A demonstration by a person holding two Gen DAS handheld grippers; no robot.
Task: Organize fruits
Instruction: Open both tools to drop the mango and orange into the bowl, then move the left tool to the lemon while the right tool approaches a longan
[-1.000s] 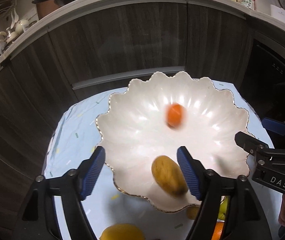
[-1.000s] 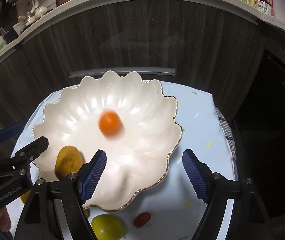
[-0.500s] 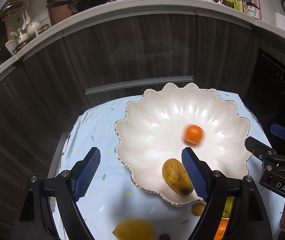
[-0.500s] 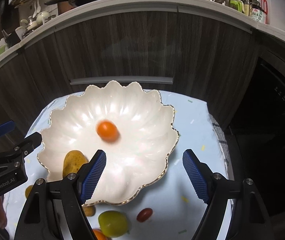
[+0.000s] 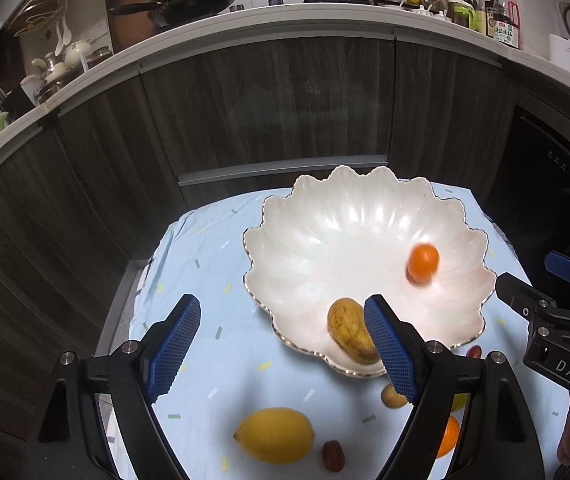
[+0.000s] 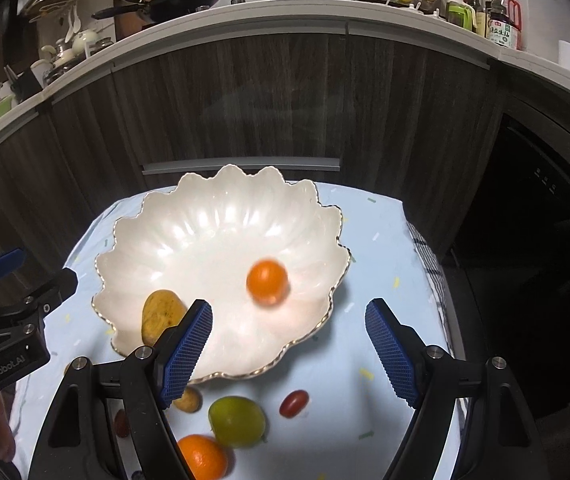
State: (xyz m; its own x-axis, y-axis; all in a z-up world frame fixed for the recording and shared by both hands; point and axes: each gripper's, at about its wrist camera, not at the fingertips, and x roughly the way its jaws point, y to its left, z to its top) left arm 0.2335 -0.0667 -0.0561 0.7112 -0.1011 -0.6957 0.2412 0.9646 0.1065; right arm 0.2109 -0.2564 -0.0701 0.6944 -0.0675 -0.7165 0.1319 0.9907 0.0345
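Tangerine (image 5: 423,263) now nearer bowl (image 5: 313,216) rim, blurred.

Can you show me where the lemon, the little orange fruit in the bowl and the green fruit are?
lemon (image 5: 273,435): left wrist view, middle of its yellow skin.
small orange fruit (image 6: 267,281): right wrist view, its blurred centre, inside the bowl.
green fruit (image 6: 237,421): right wrist view, middle of its top.

Home kitchen: wok (image 5: 189,0), condiment bottles (image 6: 481,16)
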